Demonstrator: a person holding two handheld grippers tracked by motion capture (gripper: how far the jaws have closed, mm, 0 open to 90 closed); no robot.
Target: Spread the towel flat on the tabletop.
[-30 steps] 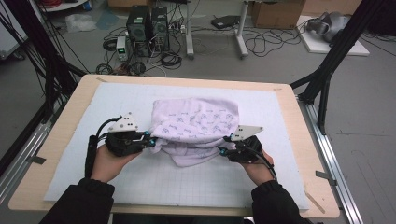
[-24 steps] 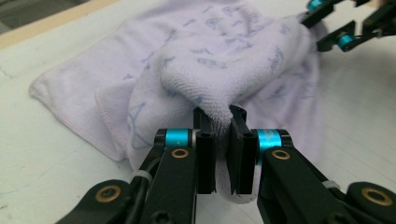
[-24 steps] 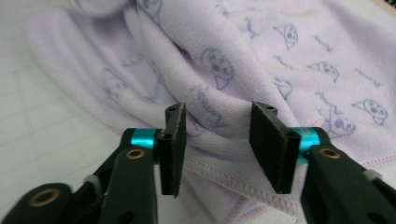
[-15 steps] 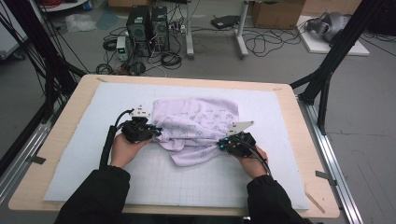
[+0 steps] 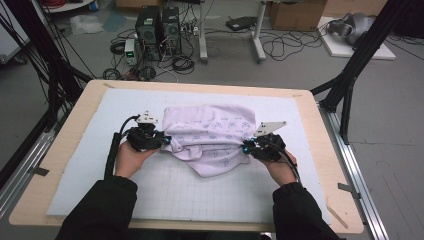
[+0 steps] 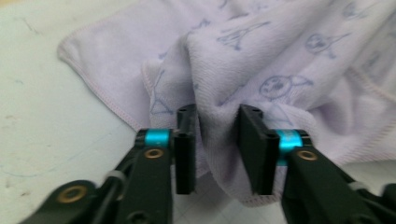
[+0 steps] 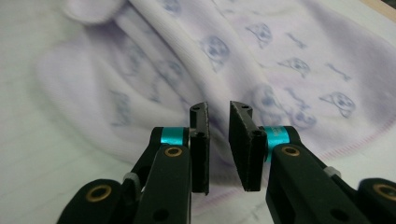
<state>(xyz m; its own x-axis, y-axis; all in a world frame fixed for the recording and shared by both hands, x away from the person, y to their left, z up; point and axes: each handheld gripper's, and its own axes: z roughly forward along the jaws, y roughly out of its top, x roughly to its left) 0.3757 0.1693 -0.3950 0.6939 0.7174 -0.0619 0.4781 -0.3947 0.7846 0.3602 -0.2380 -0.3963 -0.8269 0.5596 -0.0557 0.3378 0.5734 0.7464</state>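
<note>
both tongs moved apart, spreading the half-folded lilac towel [image 5: 212, 137]; left tongs [image 6: 217, 135] pinched a fold, right tongs [image 7: 218, 140] slightly open, empty.

A grey floor [image 5: 75, 60] strewn with cables [image 5: 280, 47] lies beyond the wooden table [image 5: 330, 165].

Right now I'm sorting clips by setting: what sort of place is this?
Probably a lab or workshop: computer towers and loose cables on the floor, and a black frame beside the table.
</note>
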